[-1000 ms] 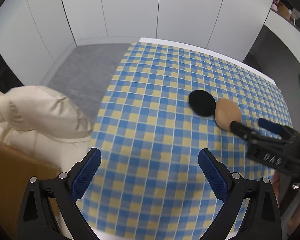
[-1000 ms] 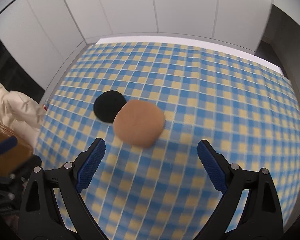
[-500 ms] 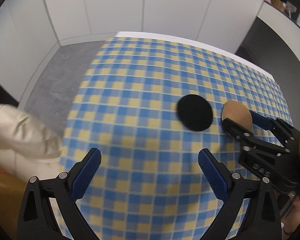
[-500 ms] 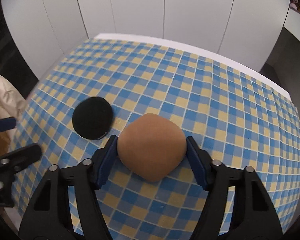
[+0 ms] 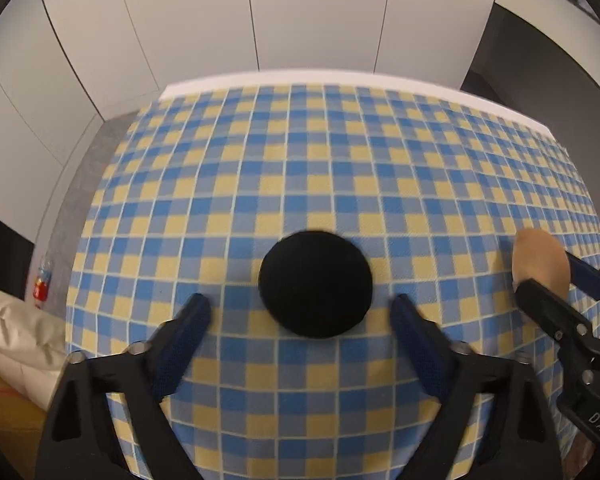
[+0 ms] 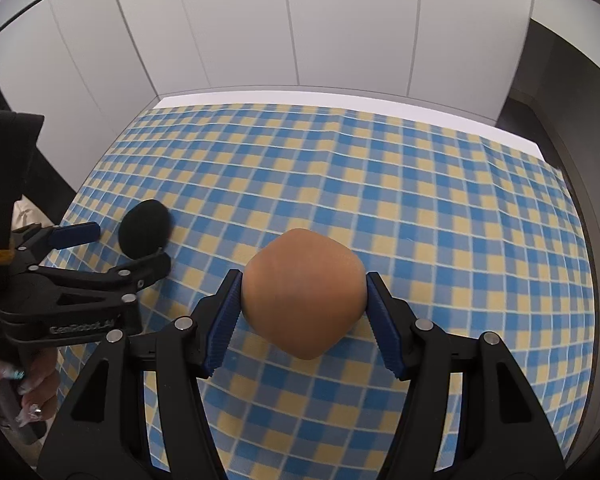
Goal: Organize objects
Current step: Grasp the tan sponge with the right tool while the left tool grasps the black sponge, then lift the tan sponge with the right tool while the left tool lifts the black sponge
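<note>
The left tongs (image 5: pixel 300 312) have swung over the checked surface (image 5: pixel 300 160) since a second ago, and the black pad (image 5: pixel 315 283) now sits low in the middle of that view between their closing jaws, untouched; earlier it lay off to the right, touching the tan pad (image 6: pixel 303 294); the two are now well apart; the right tongs (image 6: pixel 303 304), wide before, are closing and already squeeze the tan pad at lower centre of the right view.
</note>
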